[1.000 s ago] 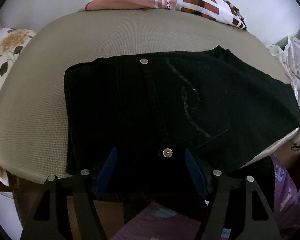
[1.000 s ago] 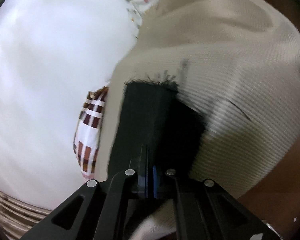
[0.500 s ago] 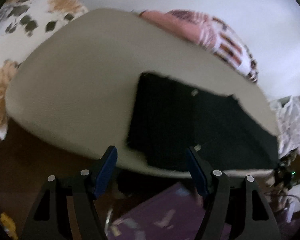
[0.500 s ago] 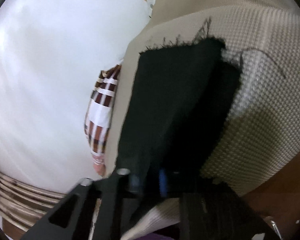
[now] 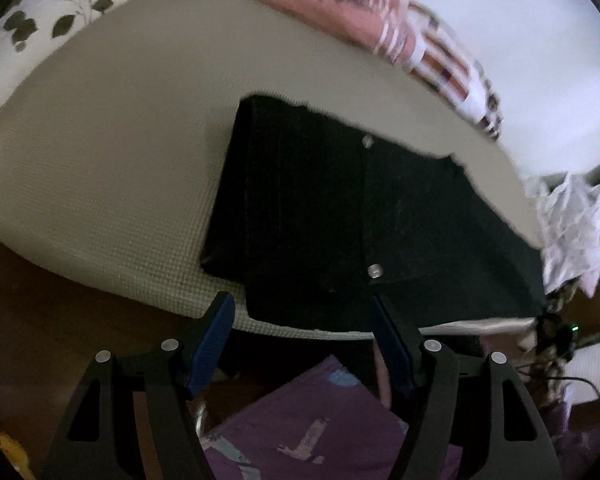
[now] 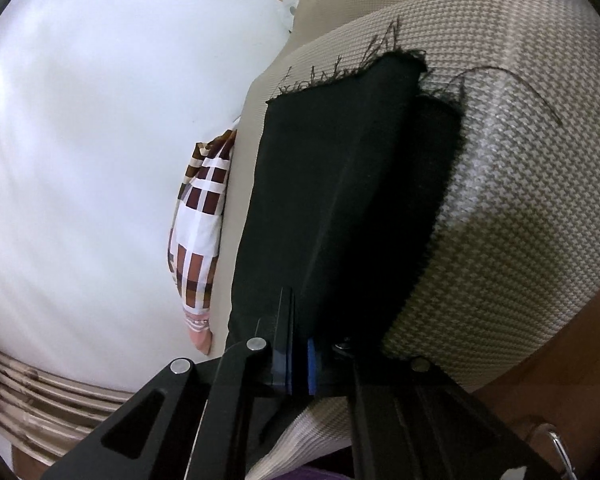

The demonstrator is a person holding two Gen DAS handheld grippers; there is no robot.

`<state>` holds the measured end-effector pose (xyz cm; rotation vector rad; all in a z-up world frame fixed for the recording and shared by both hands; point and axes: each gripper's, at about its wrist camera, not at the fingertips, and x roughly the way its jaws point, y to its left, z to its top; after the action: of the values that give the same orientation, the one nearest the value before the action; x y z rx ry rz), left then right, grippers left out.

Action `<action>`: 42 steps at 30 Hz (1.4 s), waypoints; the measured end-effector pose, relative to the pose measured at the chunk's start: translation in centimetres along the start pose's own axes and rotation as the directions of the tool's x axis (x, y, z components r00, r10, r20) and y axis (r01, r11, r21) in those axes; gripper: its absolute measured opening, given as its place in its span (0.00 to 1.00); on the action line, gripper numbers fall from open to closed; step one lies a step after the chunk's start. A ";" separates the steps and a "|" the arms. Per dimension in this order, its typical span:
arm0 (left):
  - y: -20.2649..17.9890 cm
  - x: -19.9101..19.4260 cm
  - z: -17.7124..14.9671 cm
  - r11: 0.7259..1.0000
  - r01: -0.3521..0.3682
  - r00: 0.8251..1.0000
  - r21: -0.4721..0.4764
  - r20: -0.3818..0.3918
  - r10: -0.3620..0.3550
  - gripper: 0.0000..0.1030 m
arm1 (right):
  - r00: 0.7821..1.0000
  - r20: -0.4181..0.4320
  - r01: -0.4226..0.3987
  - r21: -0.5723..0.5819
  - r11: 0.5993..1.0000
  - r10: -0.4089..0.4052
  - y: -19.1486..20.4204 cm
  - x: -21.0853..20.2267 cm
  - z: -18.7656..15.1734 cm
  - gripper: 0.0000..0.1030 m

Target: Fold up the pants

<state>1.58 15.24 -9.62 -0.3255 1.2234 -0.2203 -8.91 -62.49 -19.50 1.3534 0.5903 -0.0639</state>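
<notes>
White wall fills the background of both views; its surface is blurred and featureless. A beige woven cushion takes up most of the foreground, its near edge dropping into dark shadow where nothing can be made out. What carries the cushion is hidden.

Black pants lie folded flat on the right half of the cushion, the right part running off toward the frame edge. Fabric is so dark that seams and folds barely read; two metal rivets are the only clear detail. In the right wrist view a frayed raw hem shows at the far end, loose threads trailing onto the weave.

Pink and brown checked cloth lies behind the cushion, motion-blurred. Floral fabric sits at upper left, cut off by the lens rim. Purple patterned cloth lies below, partly hidden by the fingers.

Left gripper: fingers spread wide, empty, at the near edge of the pants.
Right gripper: fingers closed tight on the pants' near edge.
</notes>
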 end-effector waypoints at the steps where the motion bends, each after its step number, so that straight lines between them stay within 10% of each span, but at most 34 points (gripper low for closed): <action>1: 0.0 0.8 0.2 1.000 -0.002 1.000 -0.010 -0.029 0.002 0.65 | 1.000 0.000 -0.001 0.001 1.000 0.001 0.0 -0.1 0.0 0.04; 5: 0.0 2.0 -0.2 0.999 -0.045 0.997 -0.010 -0.064 0.045 0.34 | 1.000 -0.002 0.004 0.000 1.000 -0.004 0.0 -0.2 0.0 0.04; 15: -1.9 -3.3 4.5 0.992 -0.120 0.983 0.037 0.142 0.113 0.30 | 1.000 -0.018 -0.001 -0.002 1.000 0.001 0.5 -0.1 -0.6 0.08; 21: 0.2 1.0 3.3 0.979 -0.193 0.981 0.071 -0.001 0.193 0.30 | 0.999 -0.036 0.014 -0.026 1.000 -0.015 0.4 0.3 -0.9 0.03; 42: 0.4 1.5 2.1 0.979 -0.197 0.979 0.045 0.058 0.194 0.33 | 0.996 0.083 0.020 -0.034 0.999 -0.017 -1.3 -3.8 1.2 0.03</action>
<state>4.07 15.38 -10.48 -0.1650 1.1864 -0.0717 -12.15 -64.99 -18.88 1.3050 0.5326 -0.1236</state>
